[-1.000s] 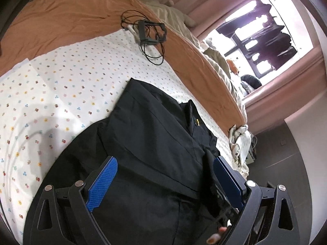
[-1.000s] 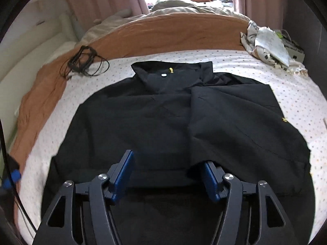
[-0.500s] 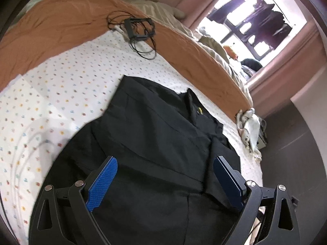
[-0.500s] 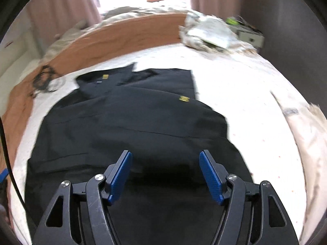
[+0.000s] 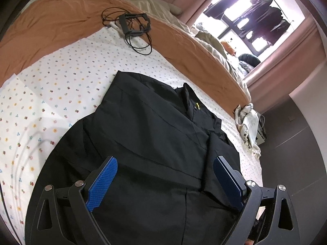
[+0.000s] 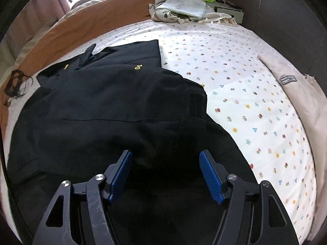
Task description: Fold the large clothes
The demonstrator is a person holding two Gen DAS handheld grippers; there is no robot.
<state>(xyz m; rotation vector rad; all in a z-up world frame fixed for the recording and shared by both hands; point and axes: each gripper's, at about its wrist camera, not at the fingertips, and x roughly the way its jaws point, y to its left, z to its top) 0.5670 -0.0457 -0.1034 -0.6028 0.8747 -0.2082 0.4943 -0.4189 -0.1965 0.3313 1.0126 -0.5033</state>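
Two grippers hung over a black garment (image 5: 147,134) that lay spread on a white sheet (image 5: 61,94) dotted with small coloured flowers. The left gripper (image 5: 165,175) stood wide, its blue pads (image 5: 103,182) well apart above the dark cloth with nothing pinched between them. The right gripper (image 6: 165,175) was at a middling spread and its jaws were closing; a raised fold of the garment sat in the gap between the pads (image 6: 211,180), but they did not press on it. The garment covered most of the near half of the sheet, its collar end toward the far side, where a small yellow mark (image 5: 197,106) showed by the neck and a yellow embroidered logo (image 6: 138,67) showed in the right view. One side panel was already laid over the body, leaving a straight edge across the chest. An orange blanket (image 5: 51,26) bordered the sheet at the far side. On the seam between blanket and sheet lay a black frame (image 5: 134,24) tangled with thin black cables (image 5: 141,45). A pale crumpled cloth (image 6: 184,6) sat at the far corner of the sheet, beside the dark wall. A beige cloth (image 6: 302,94) with a small grey label lay along the sheet's right edge in the right view. Pink curtains (image 5: 286,65) framed a bright window (image 5: 251,20) beyond the bed.
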